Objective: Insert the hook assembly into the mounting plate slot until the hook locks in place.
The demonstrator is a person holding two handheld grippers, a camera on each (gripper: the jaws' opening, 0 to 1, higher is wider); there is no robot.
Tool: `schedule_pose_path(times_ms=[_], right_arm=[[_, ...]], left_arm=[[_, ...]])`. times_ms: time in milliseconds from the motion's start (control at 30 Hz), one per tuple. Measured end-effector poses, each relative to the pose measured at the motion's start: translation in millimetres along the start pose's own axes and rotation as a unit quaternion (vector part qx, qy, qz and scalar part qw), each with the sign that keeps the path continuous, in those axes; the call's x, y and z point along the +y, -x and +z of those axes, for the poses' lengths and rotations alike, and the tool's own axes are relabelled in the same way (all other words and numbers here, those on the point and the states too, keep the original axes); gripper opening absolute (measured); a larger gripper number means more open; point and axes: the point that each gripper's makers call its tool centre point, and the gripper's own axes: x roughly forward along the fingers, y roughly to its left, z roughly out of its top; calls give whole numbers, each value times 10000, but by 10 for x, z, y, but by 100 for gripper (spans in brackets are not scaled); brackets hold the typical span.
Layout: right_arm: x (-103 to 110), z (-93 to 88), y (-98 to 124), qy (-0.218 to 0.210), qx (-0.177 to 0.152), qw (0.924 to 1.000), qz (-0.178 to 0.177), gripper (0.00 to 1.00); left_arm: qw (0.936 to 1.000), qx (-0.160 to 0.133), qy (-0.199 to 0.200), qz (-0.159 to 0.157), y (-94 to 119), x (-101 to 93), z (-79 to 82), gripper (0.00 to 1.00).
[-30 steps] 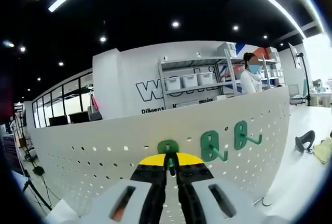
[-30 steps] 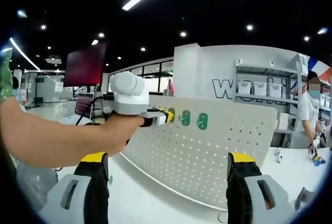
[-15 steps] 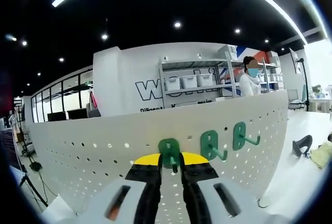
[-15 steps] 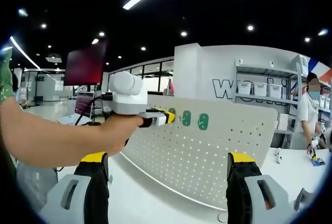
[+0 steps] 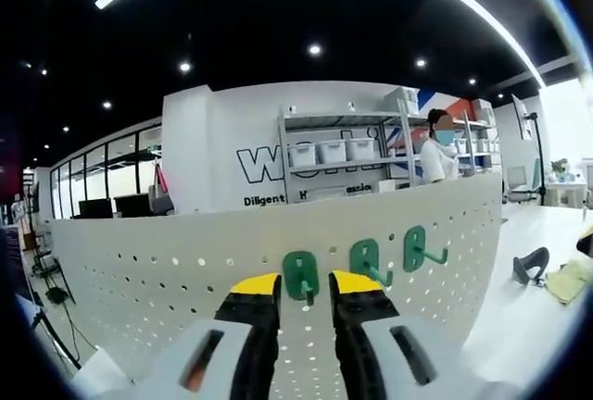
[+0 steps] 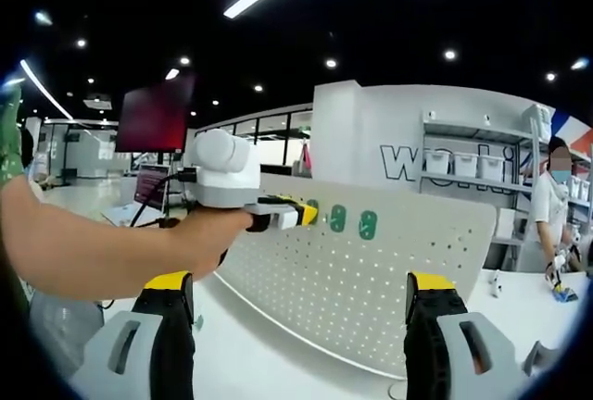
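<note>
A white perforated mounting plate (image 5: 139, 270) stands upright on the table. Three green hooks sit along its top row: one (image 5: 300, 275) between my left gripper's jaws, and two (image 5: 364, 258) (image 5: 414, 247) to its right. My left gripper (image 5: 304, 287) is open, its yellow-tipped jaws a little apart on either side of the first hook, not pinching it. In the right gripper view a person's hand holds the left gripper (image 6: 301, 212) against the plate (image 6: 371, 289) beside the two other green hooks (image 6: 338, 218) (image 6: 369, 224). My right gripper (image 6: 301, 281) hangs back from the plate, wide open and holding nothing.
A person (image 5: 435, 145) stands at metal shelves with white bins (image 5: 334, 150) behind the plate. A black object (image 5: 530, 266) and a yellowish cloth (image 5: 565, 281) lie on the white table at the right. A dark red screen (image 6: 153, 113) stands at the far left.
My left gripper's jaws have parted and let go of the green hook, which stays on the plate. The right gripper has stayed still and open.
</note>
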Motion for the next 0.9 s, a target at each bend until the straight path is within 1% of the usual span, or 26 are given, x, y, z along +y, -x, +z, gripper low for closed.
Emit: schedule_pose_path(times_ms=[167,500,767,900], right_arm=[[14,31,15,22,-14,10000,-25,97],[91,121,35,89,-71,9999,-16,97],[160,171,46,140,-89,9999,-1,97],[185,186,58,150,-95,9998,-3,97]], left_arm=[[9999,13,22,-112,51,-16,-18,27],[9995,-12,113,-308,194,37,-22,33],[9982,-48,149,-585,322,38,-30,38],[9966,-52,306,-765,399,26,-27,41]])
